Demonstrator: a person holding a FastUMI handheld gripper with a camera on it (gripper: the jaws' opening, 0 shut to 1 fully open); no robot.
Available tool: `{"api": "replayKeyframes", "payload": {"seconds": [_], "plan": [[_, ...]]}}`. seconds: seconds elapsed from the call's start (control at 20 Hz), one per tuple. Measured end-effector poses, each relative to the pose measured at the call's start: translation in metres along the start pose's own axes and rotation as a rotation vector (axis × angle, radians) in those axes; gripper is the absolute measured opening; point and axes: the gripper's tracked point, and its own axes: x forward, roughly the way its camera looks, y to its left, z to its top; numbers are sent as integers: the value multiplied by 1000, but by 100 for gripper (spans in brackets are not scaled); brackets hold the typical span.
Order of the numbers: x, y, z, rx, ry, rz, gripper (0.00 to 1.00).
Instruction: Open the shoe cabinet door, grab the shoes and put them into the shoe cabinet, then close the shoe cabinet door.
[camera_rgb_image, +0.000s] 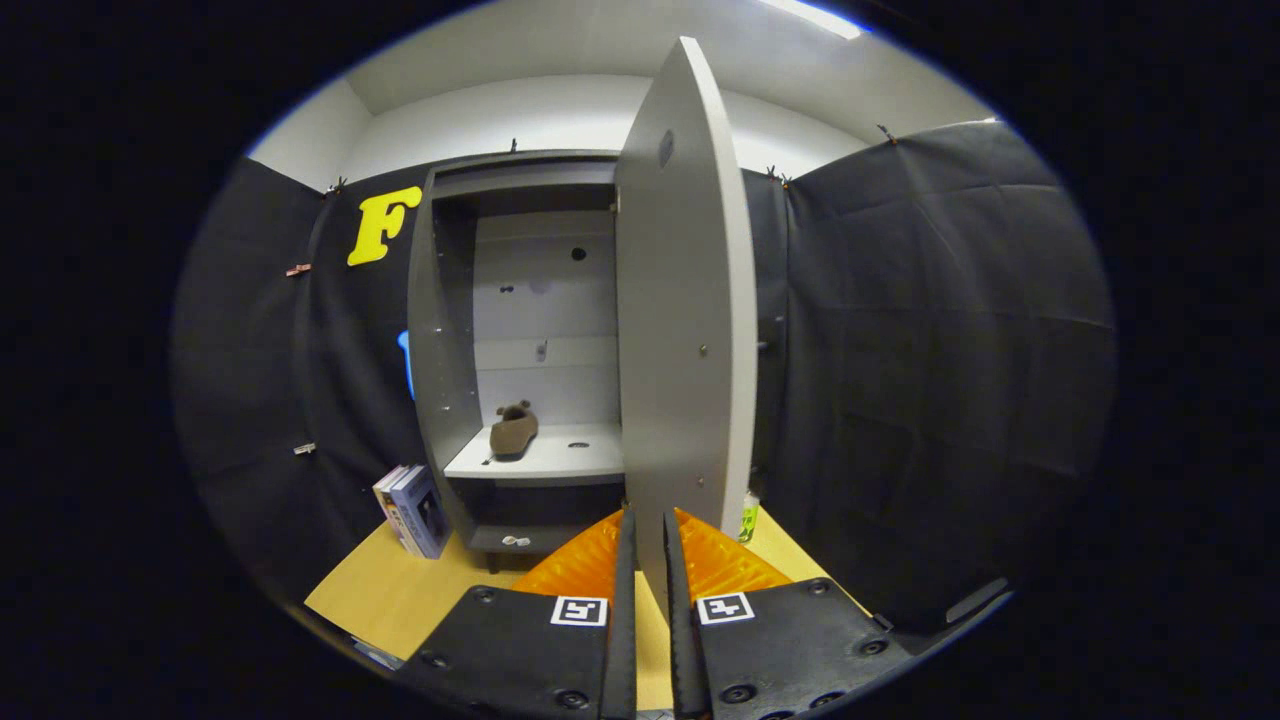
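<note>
The grey shoe cabinet (440, 330) stands open against the back wall. Its door (685, 330) is swung out towards me, edge-on, and hides the cabinet's right half. A brown shoe (513, 430) lies on the cabinet's white shelf (560, 458), towards the left. My gripper (648, 515) is at the door's lower free edge, and the two fingers are closed on that edge from either side.
An orange ribbed mat (575, 565) lies on the wooden floor (400, 590) under the door. A few books (412, 510) lean beside the cabinet's left foot. A small green item (748, 520) sits behind the door on the right. Black cloth walls surround the booth.
</note>
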Motion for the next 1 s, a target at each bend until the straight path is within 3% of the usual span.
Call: {"api": "replayKeyframes", "payload": {"seconds": [0.4, 1.0], "plan": [[29, 70, -115, -7, 299, 142, 18], [63, 144, -306, -8, 735, 167, 18]]}}
